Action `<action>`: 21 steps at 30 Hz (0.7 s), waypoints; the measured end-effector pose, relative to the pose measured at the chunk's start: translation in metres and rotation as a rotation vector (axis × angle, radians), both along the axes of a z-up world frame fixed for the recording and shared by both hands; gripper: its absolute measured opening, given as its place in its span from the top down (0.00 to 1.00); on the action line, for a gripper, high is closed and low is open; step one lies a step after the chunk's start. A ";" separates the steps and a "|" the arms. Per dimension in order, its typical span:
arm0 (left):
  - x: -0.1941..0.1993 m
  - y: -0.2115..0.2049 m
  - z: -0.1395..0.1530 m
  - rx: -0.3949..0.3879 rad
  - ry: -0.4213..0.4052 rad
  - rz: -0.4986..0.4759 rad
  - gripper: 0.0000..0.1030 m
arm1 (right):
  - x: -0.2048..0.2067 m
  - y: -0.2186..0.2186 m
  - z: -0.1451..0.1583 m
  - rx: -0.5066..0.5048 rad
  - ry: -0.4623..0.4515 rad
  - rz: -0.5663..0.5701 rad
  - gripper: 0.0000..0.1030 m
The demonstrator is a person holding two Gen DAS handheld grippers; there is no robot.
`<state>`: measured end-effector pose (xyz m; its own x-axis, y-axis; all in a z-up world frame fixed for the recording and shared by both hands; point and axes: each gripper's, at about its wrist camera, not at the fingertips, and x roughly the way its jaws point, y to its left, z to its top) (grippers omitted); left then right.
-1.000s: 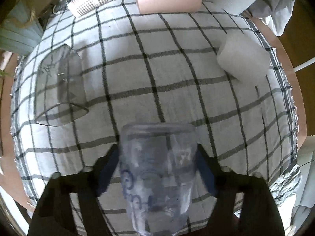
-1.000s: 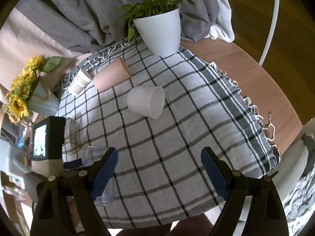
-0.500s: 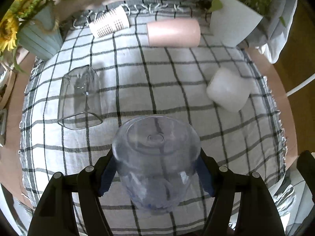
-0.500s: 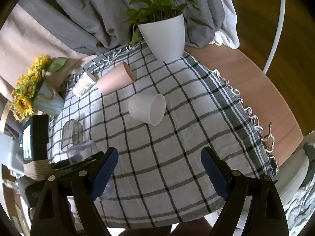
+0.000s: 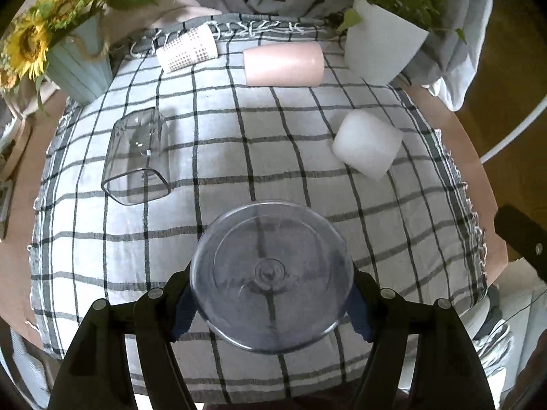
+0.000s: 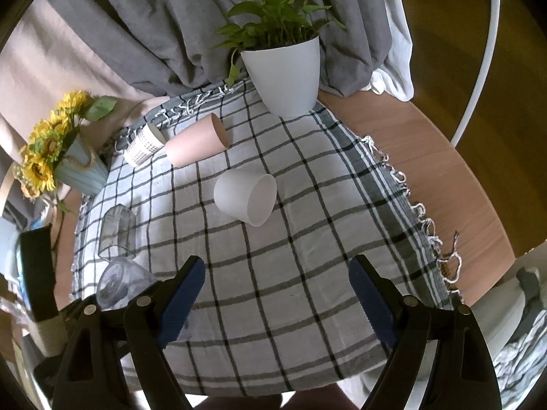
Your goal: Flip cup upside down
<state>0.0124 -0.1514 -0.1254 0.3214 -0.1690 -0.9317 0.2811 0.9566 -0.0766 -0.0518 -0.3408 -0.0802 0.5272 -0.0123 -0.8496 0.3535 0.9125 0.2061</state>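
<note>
The left gripper (image 5: 270, 302) is clamping the clear cup (image 5: 271, 275) between its two blue pads, low in the centre of the left wrist view. A second ago the cup's side wall and printed pattern were facing this camera. Half a second ago its base was swinging into sight. Now the round base is filling the middle of the frame, with the moulded dimple at its centre looking straight back at the lens. So the cup is being rotated in the grip, and its open mouth is presumably pointing away from the camera, toward the checked cloth (image 5: 239, 157) on the surface. That is most of the flip. What is left, by my judgement, is lowering the rim onto the cloth and releasing. Whether the rim is touching the cloth yet cannot be told from here.

In the right wrist view the same cup (image 6: 118, 282) is showing at the lower left, tilted, above the cloth's near left corner. The right gripper (image 6: 277, 294) is hanging with its fingers spread wide and nothing between them, over the near edge of the cloth.

Other cups are lying on their sides: a square clear one (image 5: 136, 162) at the left, a frosted white one (image 5: 367, 143) at the right, a pink one (image 5: 283, 64) and a dotted one (image 5: 186, 51) along the far edge.
</note>
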 end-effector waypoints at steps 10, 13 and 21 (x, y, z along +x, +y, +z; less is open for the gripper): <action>-0.002 0.003 -0.002 -0.008 0.022 0.001 0.13 | -0.001 0.001 -0.002 -0.006 0.019 0.007 0.16; -0.002 0.004 -0.001 -0.022 0.024 -0.008 0.10 | -0.001 0.005 -0.002 -0.003 0.024 0.015 0.16; -0.002 0.005 0.001 -0.042 0.015 -0.027 0.09 | -0.003 0.011 0.006 -0.029 0.010 0.008 0.14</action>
<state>0.0101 -0.1459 -0.1243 0.3017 -0.2167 -0.9285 0.3056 0.9444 -0.1211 -0.0552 -0.3298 -0.0743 0.5192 -0.0331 -0.8540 0.3484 0.9207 0.1761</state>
